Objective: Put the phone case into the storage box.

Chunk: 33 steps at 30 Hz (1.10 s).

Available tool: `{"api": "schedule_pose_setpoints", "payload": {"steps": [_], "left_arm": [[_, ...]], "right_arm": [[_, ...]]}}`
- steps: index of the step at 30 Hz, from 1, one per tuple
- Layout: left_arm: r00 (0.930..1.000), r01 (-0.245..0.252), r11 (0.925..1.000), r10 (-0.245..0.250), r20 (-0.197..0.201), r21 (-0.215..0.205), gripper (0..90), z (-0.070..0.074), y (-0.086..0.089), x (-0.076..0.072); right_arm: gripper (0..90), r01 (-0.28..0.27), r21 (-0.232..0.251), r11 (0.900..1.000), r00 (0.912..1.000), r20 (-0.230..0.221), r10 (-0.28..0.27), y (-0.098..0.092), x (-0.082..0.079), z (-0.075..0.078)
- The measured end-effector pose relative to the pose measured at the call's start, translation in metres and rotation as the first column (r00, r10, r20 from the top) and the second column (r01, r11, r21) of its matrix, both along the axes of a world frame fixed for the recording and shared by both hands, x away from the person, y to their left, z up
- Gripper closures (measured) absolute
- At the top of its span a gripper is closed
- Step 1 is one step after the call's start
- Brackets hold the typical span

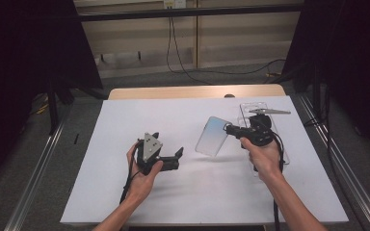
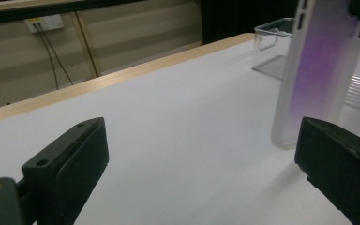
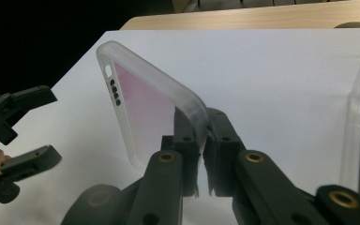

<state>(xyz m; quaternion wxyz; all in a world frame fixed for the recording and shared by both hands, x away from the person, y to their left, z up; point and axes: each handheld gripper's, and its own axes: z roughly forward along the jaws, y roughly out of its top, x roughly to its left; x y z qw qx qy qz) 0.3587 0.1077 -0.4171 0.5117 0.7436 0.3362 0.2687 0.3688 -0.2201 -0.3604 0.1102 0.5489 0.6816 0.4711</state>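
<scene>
A: Right claw [image 3: 201,154]? Status?

B: Clamped tight on one edge of the frosted translucent phone case with the pink-purple tint [image 3: 145,108], held up off the white worktop [image 1: 173,192]. Pickup is done.

A: Left claw [image 2: 201,159]?

B: Jaws wide apart, nothing between them, hovering over the worktop. The case hangs just ahead of its far jaw, not touching.

A: What's left?

B: Looks like a handover or a two-claw grip; left hasn't got hold yet. The clear plastic tray [image 1: 265,113] sits behind the right claw, maybe where it goes. Can't tell.
</scene>
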Motion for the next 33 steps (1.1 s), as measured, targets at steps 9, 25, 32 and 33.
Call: {"api": "schedule_pose_setpoints", "payload": {"steps": [9,25,32,33], "left_arm": [[0.9992,-0.03,0.9995,0.03,0.024,-0.009,2.5,-0.002,0.023,-0.008],[0.9976,-0.055,0.9969,0.058,0.038,-0.056,1.5,-0.002,0.057,-0.027],[0.998,-0.047,0.9965,0.05,0.039,-0.069,1.0,0.004,0.068,-0.042],[0.9977,-0.051,0.9962,0.054,0.041,-0.07,1.0,0.003,0.07,-0.044]], "right_arm": [[84.1,0.011,-0.003,1.0,0.9999,0.012,-0.011,-0.007,-0.002,0.003],[84.1,0.026,-0.042,0.999,0.9981,0.056,-0.024,-0.016,-0.006,0.01],[84.1,0.034,-0.059,0.998,0.997,0.071,-0.03,-0.019,-0.007,0.015],[84.1,0.036,-0.058,0.998,0.9969,0.072,-0.032,-0.019,-0.007,0.015]]}}
